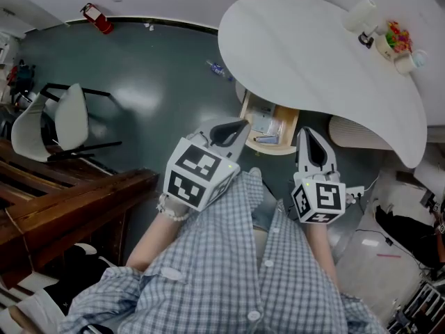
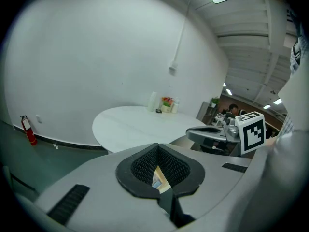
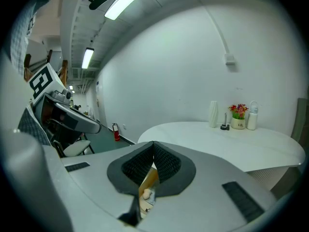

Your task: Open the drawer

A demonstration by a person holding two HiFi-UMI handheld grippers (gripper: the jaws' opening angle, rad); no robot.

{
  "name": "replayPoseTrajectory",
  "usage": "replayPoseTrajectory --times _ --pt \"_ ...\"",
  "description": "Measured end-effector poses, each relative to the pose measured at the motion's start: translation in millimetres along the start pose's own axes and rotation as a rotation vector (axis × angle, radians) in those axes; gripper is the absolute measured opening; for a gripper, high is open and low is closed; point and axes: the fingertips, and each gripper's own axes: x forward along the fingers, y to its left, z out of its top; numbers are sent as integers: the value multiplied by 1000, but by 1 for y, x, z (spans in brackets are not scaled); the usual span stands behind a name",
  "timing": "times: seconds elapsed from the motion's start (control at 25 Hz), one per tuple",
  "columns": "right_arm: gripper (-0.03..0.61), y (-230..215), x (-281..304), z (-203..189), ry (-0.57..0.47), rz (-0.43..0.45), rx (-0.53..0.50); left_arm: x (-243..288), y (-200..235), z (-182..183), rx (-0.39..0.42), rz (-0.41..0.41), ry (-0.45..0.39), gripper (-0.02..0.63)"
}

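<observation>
— Where's the drawer (image 1: 268,125)?

— Sticking out from under the bench (image 1: 313,54) rim, small bits lying inside. It looks open to me. Left claw (image 1: 233,131) and right claw (image 1: 309,145) hang just short of it, both pinched together on nothing and touching nothing.

— So what can go wrong?

— Nobody's got hold of it. I'd say another tug might bring it off its runners and tip the lot onto the floor. And a pinched claw can't take the front edge; poke it like that and it'd likely skid off or shove the drawer back under.

— Any writing?

— Only black-and-white squares on the cubes (image 1: 198,172), no words. The flower pot (image 1: 393,40) has a tiny label I can't read.
</observation>
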Motion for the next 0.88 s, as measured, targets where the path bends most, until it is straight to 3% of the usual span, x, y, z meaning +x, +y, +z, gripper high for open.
replayPoseTrajectory --times 0.88 --pt "9 8 -2 5 2 40 -55 -5 -2 1 -21 11 -38 -3"
